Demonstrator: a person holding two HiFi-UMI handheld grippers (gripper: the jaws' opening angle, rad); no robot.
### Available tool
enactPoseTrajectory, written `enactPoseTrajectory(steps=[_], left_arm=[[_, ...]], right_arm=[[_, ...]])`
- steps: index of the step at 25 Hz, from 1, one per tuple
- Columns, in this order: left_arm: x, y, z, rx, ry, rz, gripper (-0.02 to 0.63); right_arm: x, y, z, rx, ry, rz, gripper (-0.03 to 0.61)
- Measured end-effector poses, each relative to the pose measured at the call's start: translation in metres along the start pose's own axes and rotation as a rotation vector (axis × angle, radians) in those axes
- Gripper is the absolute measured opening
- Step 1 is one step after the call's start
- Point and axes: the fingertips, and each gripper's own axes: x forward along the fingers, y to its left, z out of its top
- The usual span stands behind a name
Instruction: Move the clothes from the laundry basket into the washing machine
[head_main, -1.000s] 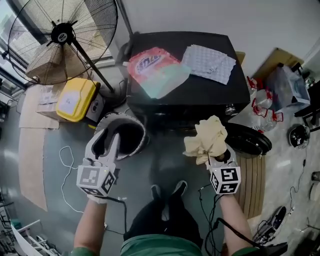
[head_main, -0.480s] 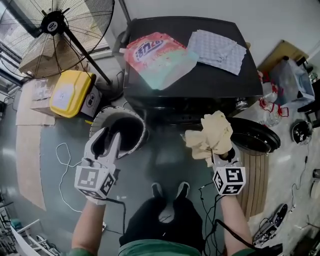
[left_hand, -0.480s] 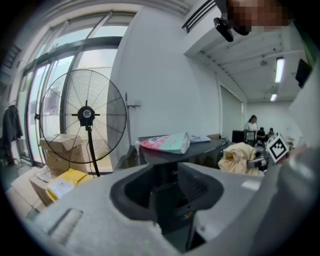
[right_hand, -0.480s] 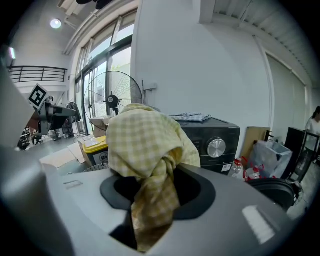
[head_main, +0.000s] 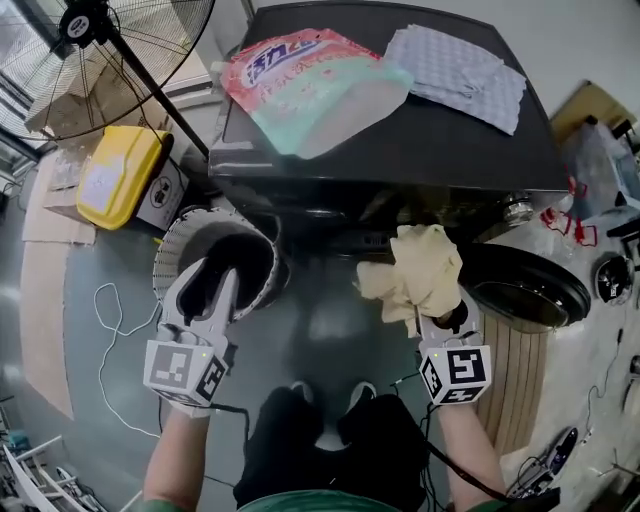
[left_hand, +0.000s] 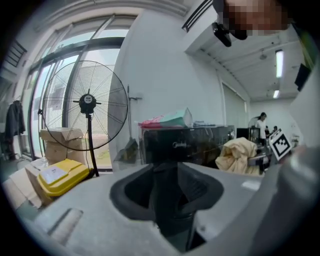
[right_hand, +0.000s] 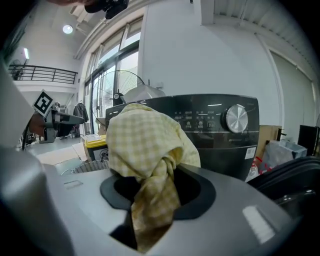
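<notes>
"Where is the yellow checked cloth (head_main: 415, 272)?"

"The right claw (head_main: 428, 312) has it. The jaws are pinching it tight. Most of it sits in a big bunch on top of the tips, and a twisted bit hangs down between the jaws."

"Is it in the washing machine (head_main: 400, 150) yet?"

"No. It is up in the air, close to the black front of the machine. The round door (head_main: 530, 290) is open, just to the right of that claw."

"And the left claw (head_main: 213, 288)?"

"Its jaws are spread wide with nothing between them. From above, it is over the near edge of the laundry basket (head_main: 172, 240), which sits on the floor left of the machine. The basket looks dark inside, so I can't tell what is in it."
</notes>
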Motion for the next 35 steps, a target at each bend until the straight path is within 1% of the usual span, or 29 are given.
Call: enactPoseTrajectory(steps=[4,10,15,19,23,26,28,31,33,35], left_arm=[[0.024,0.005,-0.046,-0.012,-0.047,0.003,0.15],[0.05,0.013,-0.118,0.012,-0.1,0.005,0.152],[0.053,0.019,-0.159,0.059,-0.142,0.035,0.152],[0.051,0.023,-0.182,0.062,-0.147,0.049,0.152],[0.048,0.022,-0.195,0.074,-0.143,0.054,0.152],[0.047,0.019,-0.202,0.078,-0.135,0.052,0.152],[0.047,0.017,-0.206,0.078,-0.126,0.053,0.152],[0.047,0.014,-0.21,0.074,-0.118,0.054,0.152],[0.046,0.012,-0.211,0.076,-0.113,0.058,0.152],[0.044,0.011,-0.213,0.077,-0.112,0.064,0.152]], right_arm=[[0.039,-0.006,-0.04,-0.027,-0.043,0.019,0.16],[0.106,-0.014,-0.102,-0.039,-0.09,0.037,0.16],[0.155,-0.02,-0.14,-0.047,-0.119,0.053,0.161],[0.19,-0.029,-0.155,-0.039,-0.126,0.043,0.161],[0.232,-0.04,-0.162,-0.071,-0.082,0.021,0.166],[0.267,-0.052,-0.176,-0.085,-0.011,0.001,0.174],[0.287,-0.06,-0.192,-0.075,0.05,-0.012,0.182],[0.31,-0.069,-0.214,-0.03,0.121,-0.001,0.2],[0.318,-0.072,-0.222,-0.026,0.145,0.011,0.21],[0.32,-0.073,-0.224,-0.032,0.152,0.017,0.238]])
